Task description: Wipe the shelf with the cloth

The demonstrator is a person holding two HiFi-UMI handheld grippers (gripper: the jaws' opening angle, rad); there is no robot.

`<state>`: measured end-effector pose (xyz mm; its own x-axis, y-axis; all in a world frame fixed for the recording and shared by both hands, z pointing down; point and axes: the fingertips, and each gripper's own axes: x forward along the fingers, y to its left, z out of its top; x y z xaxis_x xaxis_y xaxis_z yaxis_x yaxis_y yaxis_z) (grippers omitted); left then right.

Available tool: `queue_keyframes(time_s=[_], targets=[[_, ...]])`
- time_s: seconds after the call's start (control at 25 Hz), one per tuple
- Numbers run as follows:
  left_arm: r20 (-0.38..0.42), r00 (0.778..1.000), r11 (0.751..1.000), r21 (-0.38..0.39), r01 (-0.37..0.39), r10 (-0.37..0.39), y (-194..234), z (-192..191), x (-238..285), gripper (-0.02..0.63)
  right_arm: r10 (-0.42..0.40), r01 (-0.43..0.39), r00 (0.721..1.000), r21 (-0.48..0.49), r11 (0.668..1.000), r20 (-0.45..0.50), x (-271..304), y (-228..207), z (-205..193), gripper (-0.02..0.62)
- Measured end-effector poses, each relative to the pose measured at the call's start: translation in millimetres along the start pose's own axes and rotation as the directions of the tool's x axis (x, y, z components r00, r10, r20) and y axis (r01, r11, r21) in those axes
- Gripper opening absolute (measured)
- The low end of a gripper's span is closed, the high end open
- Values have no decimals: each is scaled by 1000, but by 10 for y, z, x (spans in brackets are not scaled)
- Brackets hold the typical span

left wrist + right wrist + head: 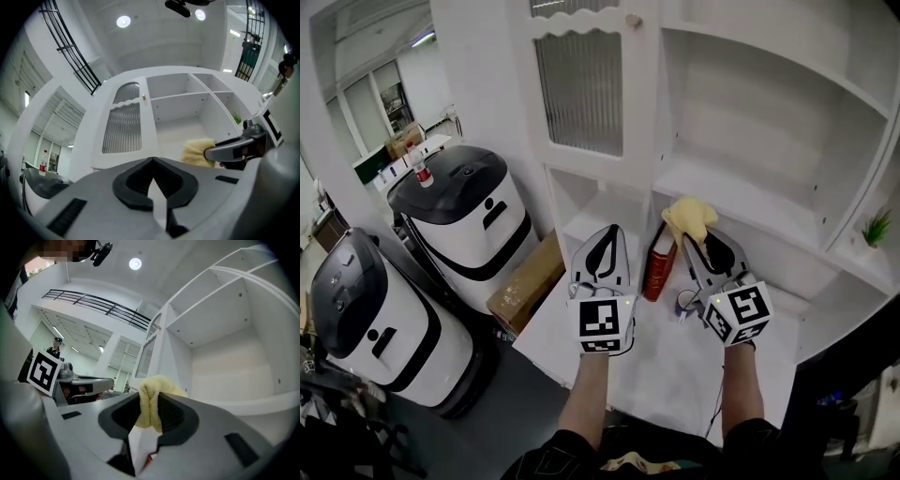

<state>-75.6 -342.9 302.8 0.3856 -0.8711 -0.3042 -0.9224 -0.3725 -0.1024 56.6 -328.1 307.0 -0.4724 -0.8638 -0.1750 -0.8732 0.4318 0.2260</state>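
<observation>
A yellow cloth (689, 217) is pinched in my right gripper (697, 236), raised in front of the white shelf unit (750, 202). In the right gripper view the cloth (151, 401) bulges up between the shut jaws, with an empty shelf board (243, 401) behind it. My left gripper (602, 246) hangs beside it to the left, jaws shut with nothing between them. From the left gripper view, the cloth (198, 152) and the right gripper (234, 149) show at the right, before the shelf compartments (183, 122).
A red book (658, 262) leans upright on the white counter (675, 366) between the grippers. A cabinet door (579, 84) with ribbed glass is at left. A small green plant (876, 228) sits on the right shelf. Two white-and-black machines (473, 220) and a cardboard box (525, 281) stand left.
</observation>
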Motion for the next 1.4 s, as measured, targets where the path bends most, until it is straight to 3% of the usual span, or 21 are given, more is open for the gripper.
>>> queue_keyframes(time_s=[0.32,0.76,1.4], targets=[[80,996,998,56,34,-38,-17,394,333,-3,9,1,996,-116,993,89,261,-270,585,104],[183,978,989,121,79,-101,-130,1013,722,-3,24,-2,990,-155,988,141,693,-684,1243,104],[220,970,972,232,49,-102,-185,1374,1126,-4,-54,101,982,-263,959,182,1388,-1232,1688,104]])
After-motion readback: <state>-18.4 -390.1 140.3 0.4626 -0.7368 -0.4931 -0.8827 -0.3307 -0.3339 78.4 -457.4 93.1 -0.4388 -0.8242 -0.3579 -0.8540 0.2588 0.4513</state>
